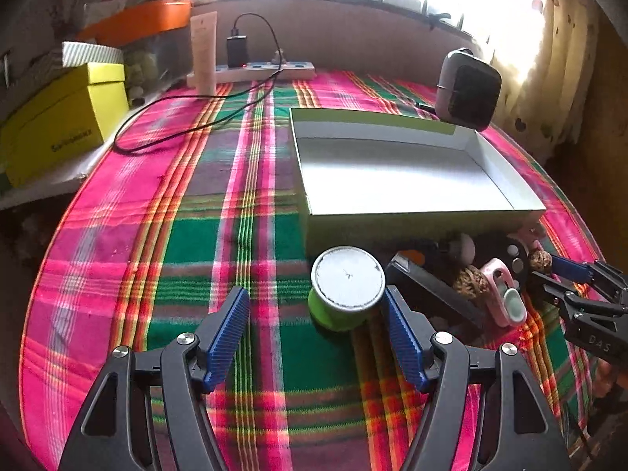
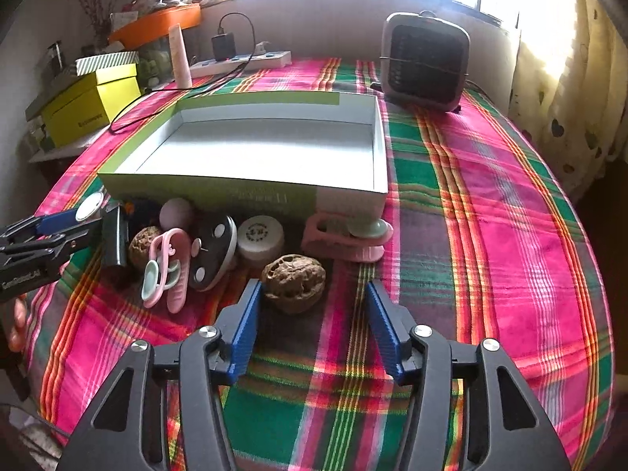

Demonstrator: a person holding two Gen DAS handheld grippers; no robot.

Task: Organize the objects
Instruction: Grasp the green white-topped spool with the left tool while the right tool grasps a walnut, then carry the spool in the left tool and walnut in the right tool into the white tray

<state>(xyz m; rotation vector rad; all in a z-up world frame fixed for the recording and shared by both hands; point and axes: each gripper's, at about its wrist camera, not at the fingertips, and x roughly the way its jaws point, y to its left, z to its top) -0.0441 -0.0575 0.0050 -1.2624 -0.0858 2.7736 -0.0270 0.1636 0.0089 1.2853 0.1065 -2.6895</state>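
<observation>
Left wrist view shows the left gripper (image 1: 316, 324) spread wide before a green tub (image 1: 345, 288), which judging by the empty box (image 1: 506, 180) needs closing on next, while the right gripper (image 2: 312, 320) gapes by a walnut (image 2: 293, 282)

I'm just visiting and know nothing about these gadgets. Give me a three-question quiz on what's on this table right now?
1. True or false: the white tray already holds several items.
2. Which item lies nearest the right tool? A) the walnut B) the fan C) the yellow box
3. Fill in: the left tool is open, with the green ______ just ahead of its fingertips.

Key: 1 false, the tray is empty. 2 A. 3 canister.
</observation>
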